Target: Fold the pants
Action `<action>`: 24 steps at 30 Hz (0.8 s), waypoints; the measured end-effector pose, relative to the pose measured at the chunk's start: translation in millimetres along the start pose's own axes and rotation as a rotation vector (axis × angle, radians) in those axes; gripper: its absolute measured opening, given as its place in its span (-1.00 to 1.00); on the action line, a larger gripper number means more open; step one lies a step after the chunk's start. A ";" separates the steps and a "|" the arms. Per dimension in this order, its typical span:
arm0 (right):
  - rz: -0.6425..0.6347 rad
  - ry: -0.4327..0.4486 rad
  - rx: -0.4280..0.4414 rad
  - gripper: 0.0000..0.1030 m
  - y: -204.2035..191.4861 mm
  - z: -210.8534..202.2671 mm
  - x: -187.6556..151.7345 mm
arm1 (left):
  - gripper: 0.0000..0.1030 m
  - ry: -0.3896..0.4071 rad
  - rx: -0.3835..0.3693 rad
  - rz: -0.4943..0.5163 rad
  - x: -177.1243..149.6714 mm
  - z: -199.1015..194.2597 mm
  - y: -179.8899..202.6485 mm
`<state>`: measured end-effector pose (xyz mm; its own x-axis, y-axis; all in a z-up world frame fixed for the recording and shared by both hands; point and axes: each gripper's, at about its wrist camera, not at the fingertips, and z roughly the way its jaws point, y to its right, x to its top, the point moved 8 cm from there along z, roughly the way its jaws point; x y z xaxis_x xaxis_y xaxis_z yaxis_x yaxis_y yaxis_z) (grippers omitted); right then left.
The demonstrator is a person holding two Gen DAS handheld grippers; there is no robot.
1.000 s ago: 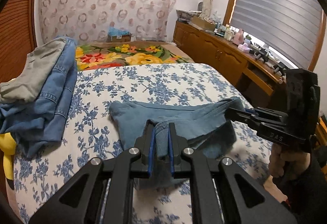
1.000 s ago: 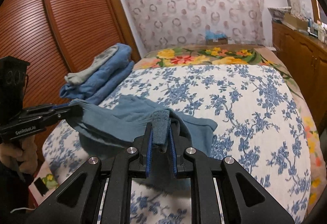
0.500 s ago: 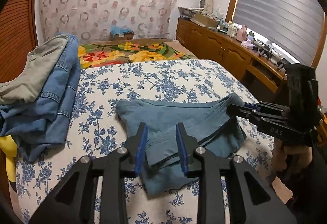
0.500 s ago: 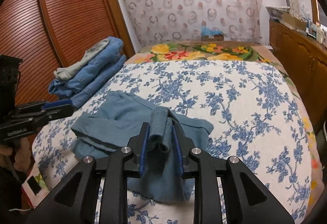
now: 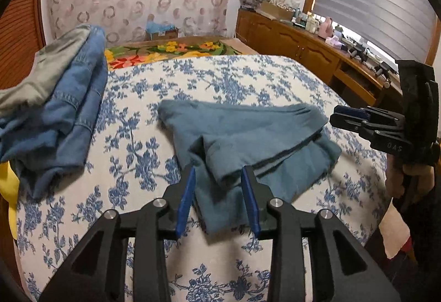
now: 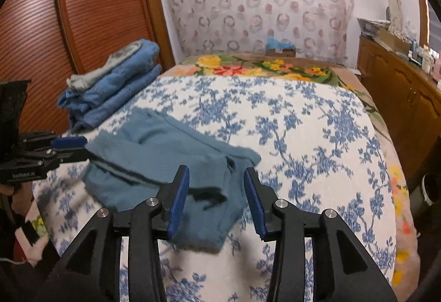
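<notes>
The folded teal-blue cotton pants [image 5: 248, 142] are laid flat on the near end of the bed with the blue-flowered white cover [image 5: 248, 75]; their near edge is hidden behind the left gripper [image 5: 219, 200] in its own view. Their long axis is run across the bed. The jaws of the left gripper have just been opening and are seen apart, cloth lying between them unpressed. The right gripper [image 6: 216, 201] has likewise been opening, its jaws apart over the pants. Beyond the pants, stacked blue denim clothes [image 5: 69, 114] are piled beside a slatted brown wardrobe [image 6: 69, 26].
</notes>
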<state>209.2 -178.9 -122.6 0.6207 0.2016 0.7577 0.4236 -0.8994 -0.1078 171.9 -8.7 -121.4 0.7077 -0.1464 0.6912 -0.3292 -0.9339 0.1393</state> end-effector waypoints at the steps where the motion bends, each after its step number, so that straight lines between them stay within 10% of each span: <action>1: -0.008 -0.011 -0.001 -0.17 0.3 1.8 -3.4 | -0.36 -0.005 -0.004 -0.001 -2.4 0.8 -0.4; 24: -0.173 -0.224 -0.018 -0.15 -3.7 52.6 -9.6 | -0.36 -0.105 -0.039 0.061 13.5 44.0 0.3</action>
<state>236.3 -157.2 -163.3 0.6713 0.4319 0.6023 0.5258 -0.8503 0.0237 208.9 -25.3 -143.3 0.7467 -0.2376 0.6213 -0.3960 -0.9093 0.1281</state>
